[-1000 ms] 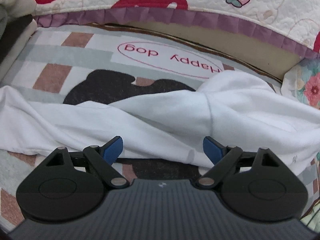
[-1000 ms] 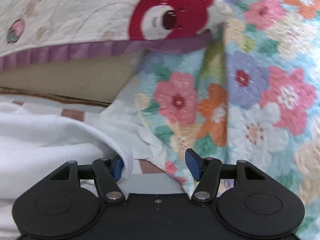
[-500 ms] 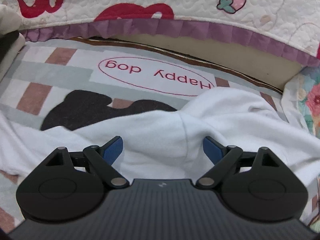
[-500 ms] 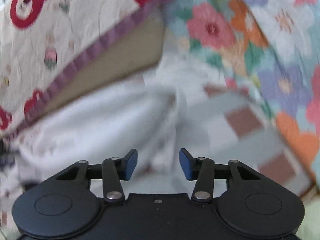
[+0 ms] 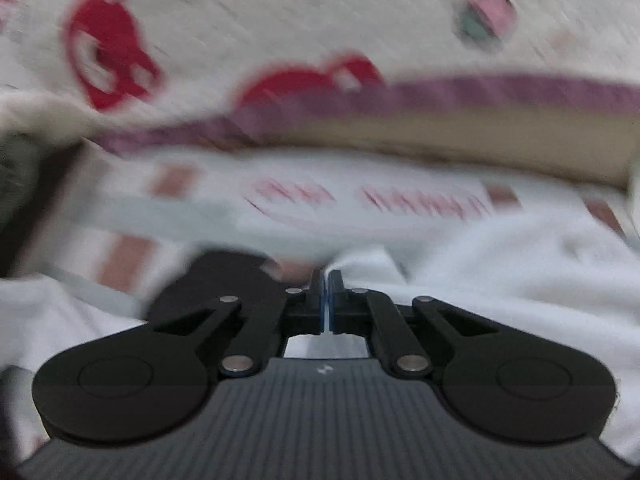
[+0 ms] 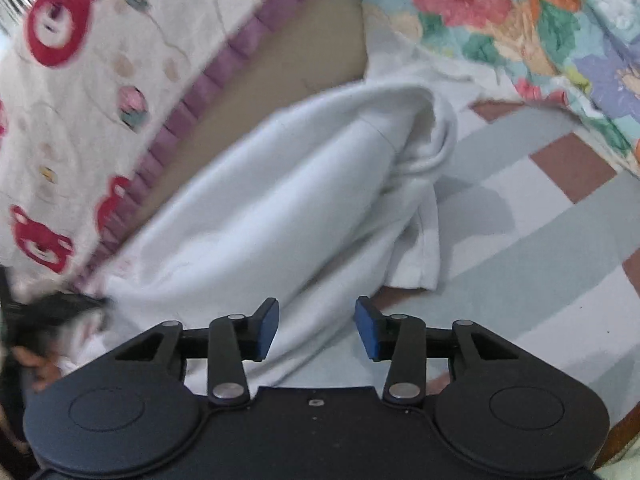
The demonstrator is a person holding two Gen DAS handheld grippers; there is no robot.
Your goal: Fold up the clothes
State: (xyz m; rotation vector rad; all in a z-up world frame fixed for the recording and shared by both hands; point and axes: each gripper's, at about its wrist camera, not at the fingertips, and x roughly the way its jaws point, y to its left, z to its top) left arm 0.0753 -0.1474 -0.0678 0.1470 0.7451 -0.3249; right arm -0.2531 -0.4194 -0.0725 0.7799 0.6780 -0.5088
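Fingers pressed together on the left gripper (image 5: 325,300) (blurred view, contents unclear); right gripper (image 6: 316,326) spread above one white garment (image 6: 280,200).

The garment (image 6: 280,200) lies on the mat (image 6: 540,208), bear quilt (image 6: 100,80) behind, flower quilt (image 6: 540,20) right.

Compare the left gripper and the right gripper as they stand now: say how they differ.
The left gripper has its jaws closed, pads nearly touching; the right gripper has its jaws wide apart. The left gripper appears to pinch a fold of the white garment, though blur hides the contact; the right gripper holds nothing and hovers over the cloth. Both have black linkages and blue pads.
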